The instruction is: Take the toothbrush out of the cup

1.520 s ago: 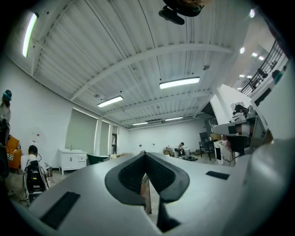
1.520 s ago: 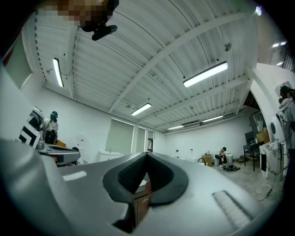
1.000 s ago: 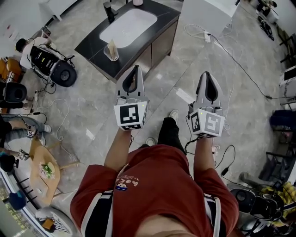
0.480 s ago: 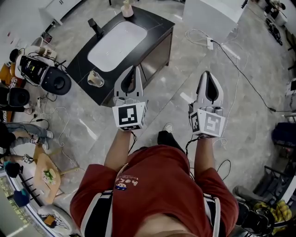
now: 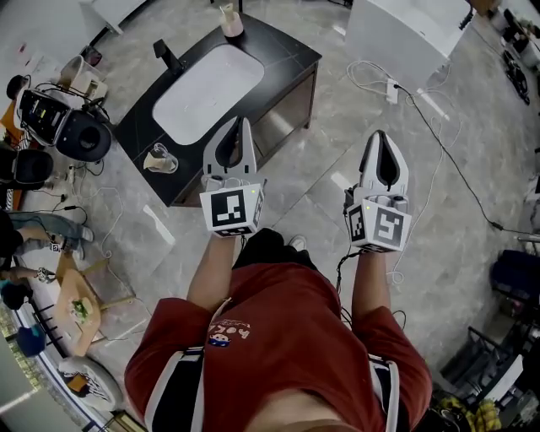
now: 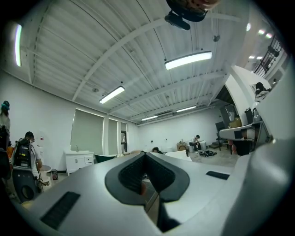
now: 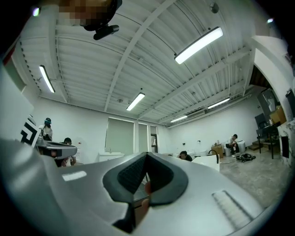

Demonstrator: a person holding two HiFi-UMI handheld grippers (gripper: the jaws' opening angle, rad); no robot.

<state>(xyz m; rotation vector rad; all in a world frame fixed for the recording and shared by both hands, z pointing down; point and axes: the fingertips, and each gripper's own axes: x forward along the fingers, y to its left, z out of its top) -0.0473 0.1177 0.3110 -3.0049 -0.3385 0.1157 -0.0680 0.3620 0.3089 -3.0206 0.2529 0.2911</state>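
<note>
In the head view a clear cup (image 5: 159, 159) with a toothbrush leaning in it stands on the near left corner of the black sink counter (image 5: 291, 52). My left gripper (image 5: 245, 124) is held out level above the counter's front edge, to the right of the cup and apart from it, jaws shut and empty. My right gripper (image 5: 380, 137) hangs over the bare floor further right, also shut and empty. In the left gripper view the jaws (image 6: 145, 155) meet at the tip, with only the room beyond. The right gripper view shows the same closed tip (image 7: 147, 155).
A white basin (image 5: 198, 84) and a black faucet (image 5: 166, 56) are set in the counter, with a small bottle (image 5: 230, 22) at its far end. A white cabinet (image 5: 409, 35) stands at the back right. Cables (image 5: 439, 160) cross the floor. Black equipment (image 5: 63, 125) crowds the left.
The counter and cup have slid left and nearer in the head view as the person walks up. Both grippers stay shut and keep their spacing.
</note>
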